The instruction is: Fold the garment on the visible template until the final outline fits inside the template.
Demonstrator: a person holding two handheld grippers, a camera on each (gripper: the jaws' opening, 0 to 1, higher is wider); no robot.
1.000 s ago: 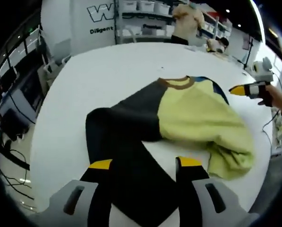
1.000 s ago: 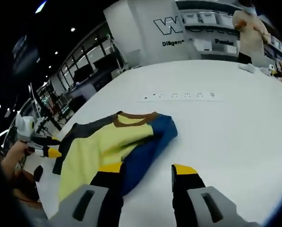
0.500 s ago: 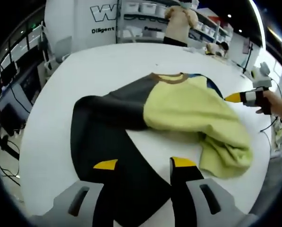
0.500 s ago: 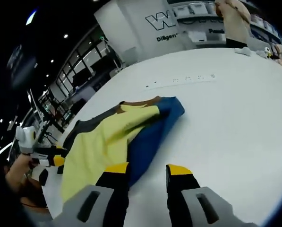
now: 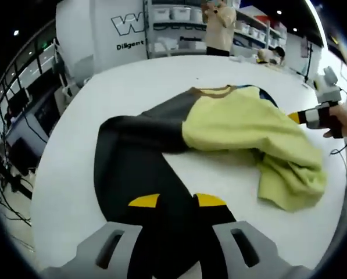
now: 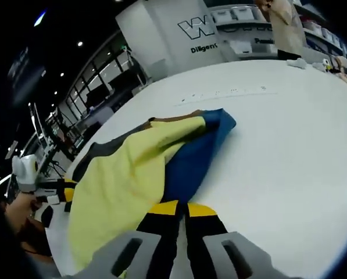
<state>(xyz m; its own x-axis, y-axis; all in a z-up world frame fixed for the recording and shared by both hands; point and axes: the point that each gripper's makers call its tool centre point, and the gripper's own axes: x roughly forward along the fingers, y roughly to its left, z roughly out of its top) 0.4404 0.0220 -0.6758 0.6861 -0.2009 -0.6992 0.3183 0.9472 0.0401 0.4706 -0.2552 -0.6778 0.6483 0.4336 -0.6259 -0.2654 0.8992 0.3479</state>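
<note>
You are at an early stage: the garment [image 5: 219, 133] lies bunched and unfolded on the white table [image 5: 132, 87], your left gripper [image 5: 177, 200] is clenched on its dark sleeve [image 5: 138, 174], your right gripper [image 6: 182, 208] on its blue edge [image 6: 199, 157], and every fold remains.

A large indoor lab or demo hall is indicated: a wide white table [image 5: 132, 87] is set before a white wall [image 6: 179, 35] printed with a big logo, shelving [image 5: 179, 23] stocked with white bins is seen behind, a person [image 5: 219, 29] stands there, and glass-walled rooms [image 6: 97, 81] lie under ceiling spotlights
</note>
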